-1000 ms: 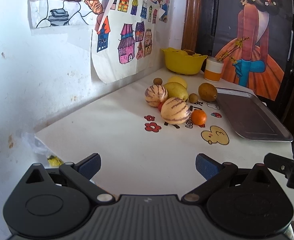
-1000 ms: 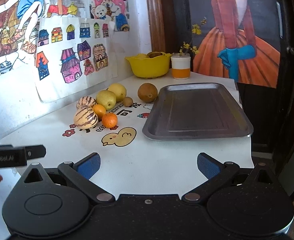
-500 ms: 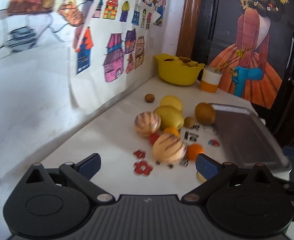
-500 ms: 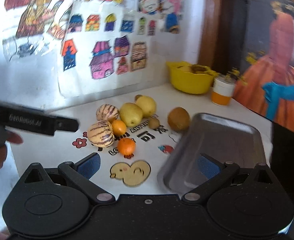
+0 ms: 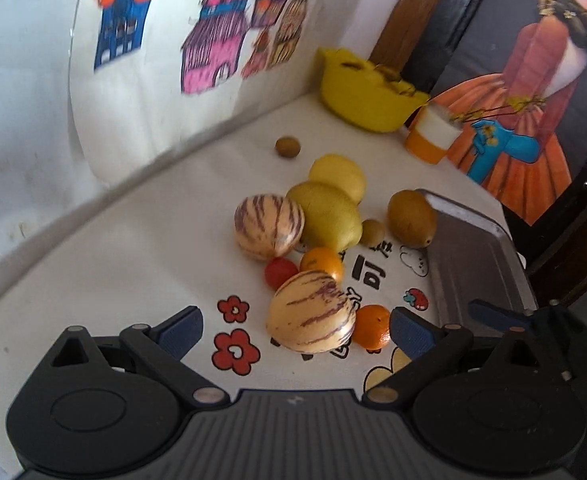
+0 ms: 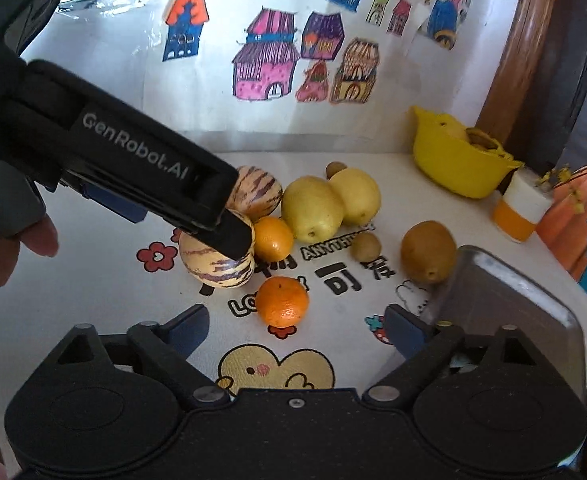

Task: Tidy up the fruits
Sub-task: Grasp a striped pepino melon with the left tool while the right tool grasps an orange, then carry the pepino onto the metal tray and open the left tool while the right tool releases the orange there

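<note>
A cluster of fruit lies on the white table. My left gripper is open, its jaws on either side of the near striped melon, not closed on it. My right gripper is open, just in front of a small orange. Behind these lie a second striped melon, two yellow-green pears, another orange, a red cherry tomato, a brown kiwi and small brown fruits. In the right wrist view the left gripper's body partly hides the near melon.
A grey metal tray lies to the right of the fruit, also in the right wrist view. A yellow bowl and an orange-and-white cup stand at the back by the wall. Drawings hang on the left wall.
Both grippers have moved forward and down toward the fruit. The left one now straddles the near striped melon; the right one has swung left toward the small orange.
</note>
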`<state>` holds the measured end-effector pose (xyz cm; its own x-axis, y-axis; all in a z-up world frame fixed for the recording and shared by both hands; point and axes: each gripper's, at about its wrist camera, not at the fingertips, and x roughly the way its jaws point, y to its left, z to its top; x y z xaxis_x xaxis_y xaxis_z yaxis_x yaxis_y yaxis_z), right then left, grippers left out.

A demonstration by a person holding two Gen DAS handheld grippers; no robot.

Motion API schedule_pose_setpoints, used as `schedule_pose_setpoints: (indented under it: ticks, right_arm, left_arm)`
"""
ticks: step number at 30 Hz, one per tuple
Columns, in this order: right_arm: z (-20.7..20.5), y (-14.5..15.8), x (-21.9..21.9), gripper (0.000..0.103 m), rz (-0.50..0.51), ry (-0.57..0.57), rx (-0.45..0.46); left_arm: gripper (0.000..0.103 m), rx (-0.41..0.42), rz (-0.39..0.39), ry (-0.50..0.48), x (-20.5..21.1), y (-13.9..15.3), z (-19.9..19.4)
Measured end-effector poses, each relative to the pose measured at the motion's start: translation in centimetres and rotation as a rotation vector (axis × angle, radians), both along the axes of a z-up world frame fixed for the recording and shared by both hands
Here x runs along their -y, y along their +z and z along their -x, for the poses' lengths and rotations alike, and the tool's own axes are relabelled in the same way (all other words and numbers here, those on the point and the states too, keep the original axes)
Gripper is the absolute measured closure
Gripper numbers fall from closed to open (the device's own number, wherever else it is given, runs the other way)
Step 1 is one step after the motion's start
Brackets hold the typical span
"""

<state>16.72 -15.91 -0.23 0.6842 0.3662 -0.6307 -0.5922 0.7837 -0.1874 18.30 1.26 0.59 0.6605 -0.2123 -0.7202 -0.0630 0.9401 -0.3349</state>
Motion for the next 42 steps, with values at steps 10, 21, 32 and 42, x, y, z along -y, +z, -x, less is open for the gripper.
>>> schedule_pose_setpoints:
  ticks: [10, 21, 32, 42]
  right_arm:
    - [-2.1, -1.0, 0.2, 0.038, -0.072, -0.021, -0.072]
    - [-3.3, -1.7, 0.2, 0.067, -0.162, -0.034, -0.142]
    - [-1.5, -0.5, 4.6, 0.067, -0.267, -0.112, -0.151]
    - [-0.3, 1.0, 12.9, 0.067, -0.258, -0.377, -0.058]
  left_arm:
    - [0.027, -0.047, 0.058, 0.013, 0.0, -1.3, -1.4]
    - [0.044, -0.056, 0.098, 0.044, 0.1, -1.4, -2.0]
    - [0.045, -0.051, 0.057, 0.002, 2.1, -0.8, -1.0]
    - [0.045, 0.012, 0.076, -0.125, 8.1, 0.7, -2.3]
